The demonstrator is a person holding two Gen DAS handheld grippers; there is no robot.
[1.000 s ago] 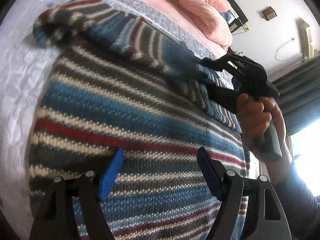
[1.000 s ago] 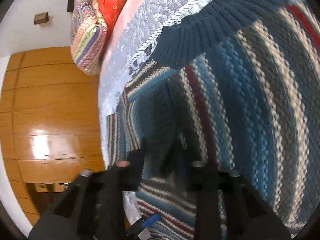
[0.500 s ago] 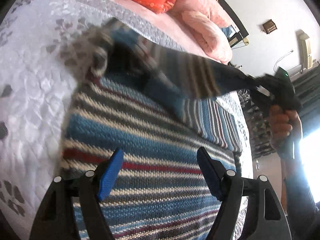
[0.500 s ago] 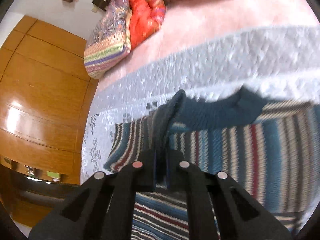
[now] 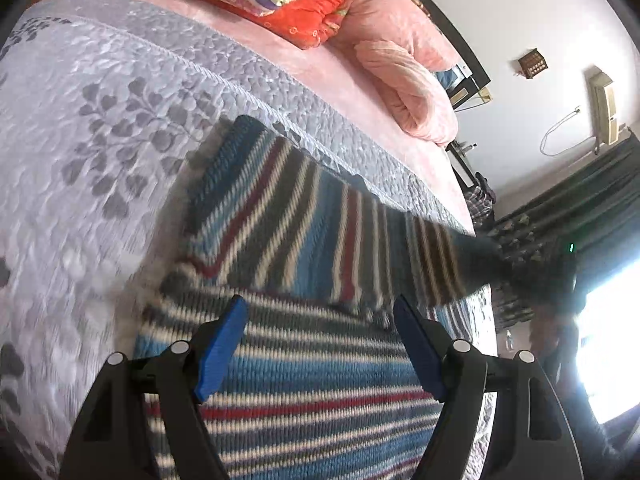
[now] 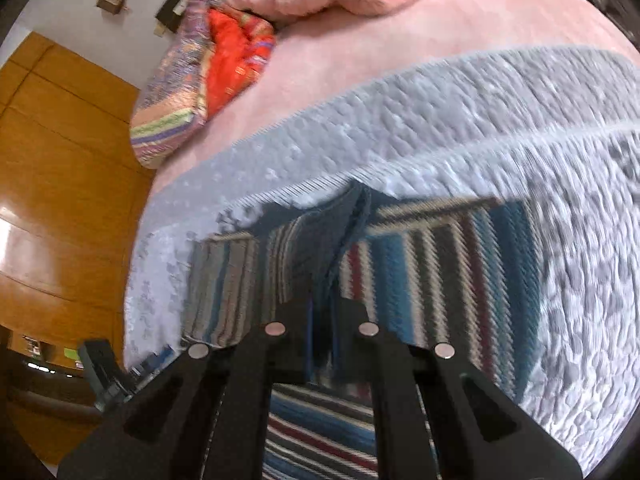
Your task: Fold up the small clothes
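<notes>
Chunky striped knit sweater [image 5: 320, 392] lies on quilted grey bedspread [image 5: 80, 160]; its sleeve [image 5: 320, 232] stretched taut above the body, pinched in right gripper [image 6: 322, 344]. Left gripper [image 5: 320, 344] spread wide over sweater, empty. Pink pillow [image 5: 412, 96] beyond.

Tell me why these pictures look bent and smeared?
Left wrist view: fisheye lens curves the bed; window glare washes out the right edge; the lifted sleeve is motion-blurred. Right wrist view: sweater and bedspread smear likewise.
</notes>
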